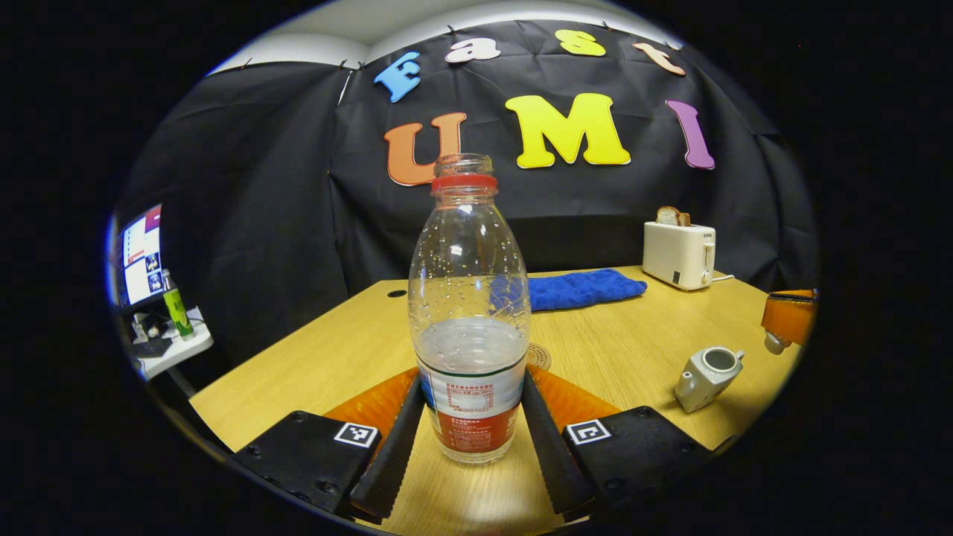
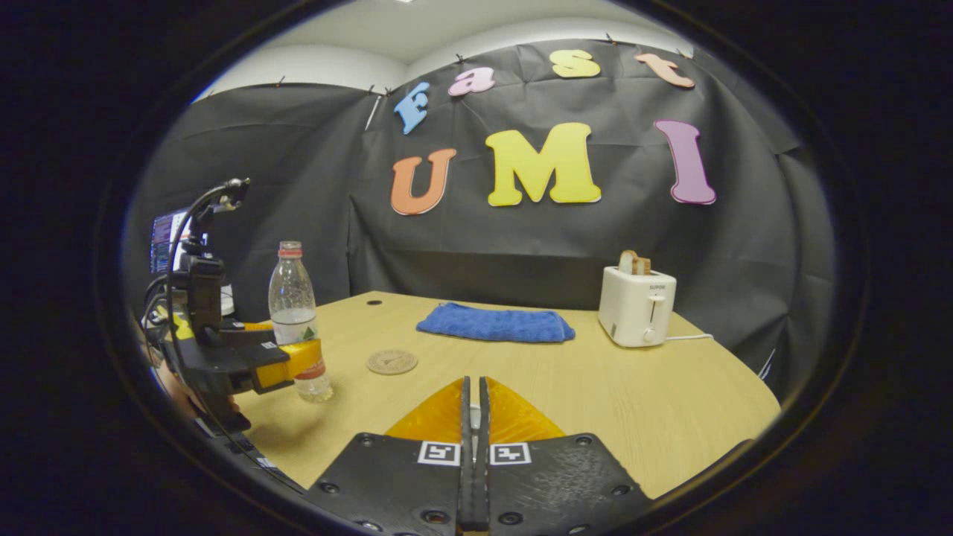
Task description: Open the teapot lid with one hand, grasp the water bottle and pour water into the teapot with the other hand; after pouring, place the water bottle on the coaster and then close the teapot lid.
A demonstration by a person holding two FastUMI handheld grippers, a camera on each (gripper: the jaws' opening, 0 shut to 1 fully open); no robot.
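Observation:
A clear water bottle (image 1: 469, 298) with no cap and a red neck ring stands on the table, about a third full. My left gripper (image 1: 474, 387) is shut on its labelled lower part, one finger pressing each side; the right gripper view shows that grip too, on the bottle (image 2: 292, 298). The small white teapot (image 1: 706, 376) sits lidless to the right, its top open. My right gripper (image 2: 474, 383) is shut on the pale teapot lid (image 2: 474, 415), and it hangs above and right of the teapot with the lid (image 1: 774, 342) below it. A round coaster (image 2: 391, 362) lies just past the bottle.
A folded blue towel (image 2: 495, 324) lies at the back of the wooden table (image 2: 633, 402). A white toaster (image 2: 636, 307) holding bread stands at the back right. Left of the table, a screen (image 1: 141, 253) and a side shelf with a green bottle (image 1: 177, 305).

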